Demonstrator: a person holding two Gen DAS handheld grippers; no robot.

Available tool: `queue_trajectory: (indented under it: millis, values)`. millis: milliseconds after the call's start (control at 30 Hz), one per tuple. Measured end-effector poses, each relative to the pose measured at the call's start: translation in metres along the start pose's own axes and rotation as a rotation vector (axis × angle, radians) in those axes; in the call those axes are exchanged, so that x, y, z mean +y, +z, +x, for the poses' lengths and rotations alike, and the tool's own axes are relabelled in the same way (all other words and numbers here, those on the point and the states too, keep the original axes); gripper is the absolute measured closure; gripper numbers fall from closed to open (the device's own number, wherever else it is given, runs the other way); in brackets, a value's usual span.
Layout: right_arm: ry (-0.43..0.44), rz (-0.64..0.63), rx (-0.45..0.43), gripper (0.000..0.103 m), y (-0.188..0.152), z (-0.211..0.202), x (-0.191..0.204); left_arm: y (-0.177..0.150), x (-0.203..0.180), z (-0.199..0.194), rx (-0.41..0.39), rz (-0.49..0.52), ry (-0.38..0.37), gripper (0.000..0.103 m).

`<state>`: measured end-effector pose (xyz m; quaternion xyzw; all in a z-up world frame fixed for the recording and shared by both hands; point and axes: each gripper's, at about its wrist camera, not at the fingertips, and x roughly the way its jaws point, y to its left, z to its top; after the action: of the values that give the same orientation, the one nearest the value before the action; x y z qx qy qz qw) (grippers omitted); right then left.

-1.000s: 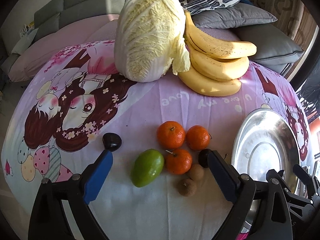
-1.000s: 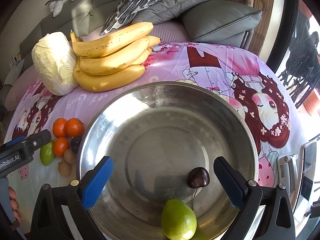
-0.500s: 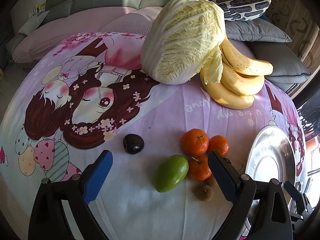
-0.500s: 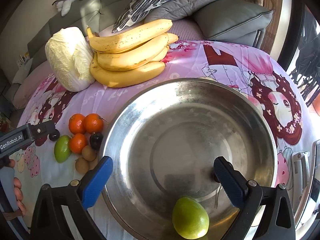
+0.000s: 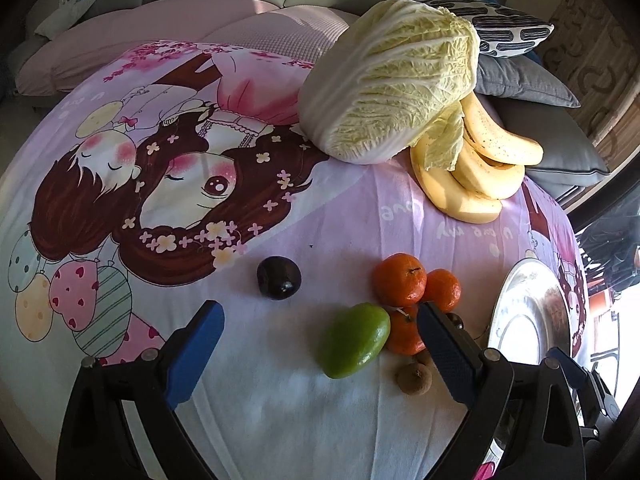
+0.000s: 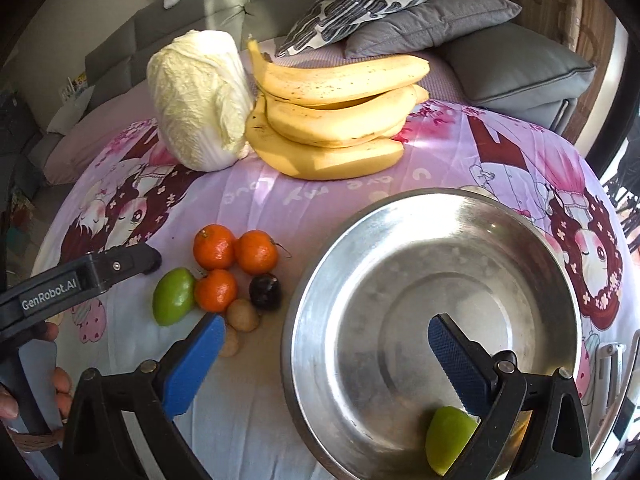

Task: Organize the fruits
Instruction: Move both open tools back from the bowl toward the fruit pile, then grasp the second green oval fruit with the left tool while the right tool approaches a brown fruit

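A dark plum (image 5: pixel 279 278) lies alone on the cartoon-print cloth, just ahead of my open left gripper (image 5: pixel 319 308). To its right sit a green fruit (image 5: pixel 356 340), three oranges (image 5: pixel 399 279) and a brown longan (image 5: pixel 414 377), partly behind the right finger. My right gripper (image 6: pixel 326 322) is open and holds nothing, straddling the left rim of the steel bowl (image 6: pixel 400 280). A green fruit (image 6: pixel 450 436) rests in the bowl by the right finger. The oranges (image 6: pixel 214 246), a second dark plum (image 6: pixel 265 291) and longans (image 6: pixel 243 314) lie left of the bowl.
A napa cabbage (image 5: pixel 392 92) and a bunch of bananas (image 5: pixel 476 172) stand at the back of the table. Grey cushions (image 6: pixel 512 68) and a sofa lie behind. The left gripper's arm (image 6: pixel 88 276) and a person's hand (image 6: pixel 56 384) show at left.
My left gripper has swung left, so the lone plum now sits between its fingers' line. My right gripper has shifted left off the bowl's centre; the cherry in the bowl is hidden.
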<state>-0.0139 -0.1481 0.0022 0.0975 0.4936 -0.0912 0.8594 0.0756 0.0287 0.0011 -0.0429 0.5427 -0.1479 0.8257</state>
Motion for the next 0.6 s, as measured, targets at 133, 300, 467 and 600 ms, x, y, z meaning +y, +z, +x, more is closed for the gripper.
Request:
queue_trajectory:
  millis: [133,300,467,600]
  values:
    - [0.071,-0.027,0.019,0.0,0.002,0.005,0.017,0.001,0.007,0.002,0.028,-0.007,0.024,0.006]
    - [0.108,-0.047,0.08,0.0,0.001,0.018,0.034,0.002,0.017,0.0,0.029,-0.005,0.029,0.006]
    - [0.136,-0.032,0.136,0.0,0.0,0.029,0.041,0.003,0.018,-0.002,0.009,0.02,0.044,0.006]
    - [0.151,-0.062,0.125,0.001,-0.001,0.026,0.049,0.002,0.013,-0.006,-0.004,0.049,0.023,0.006]
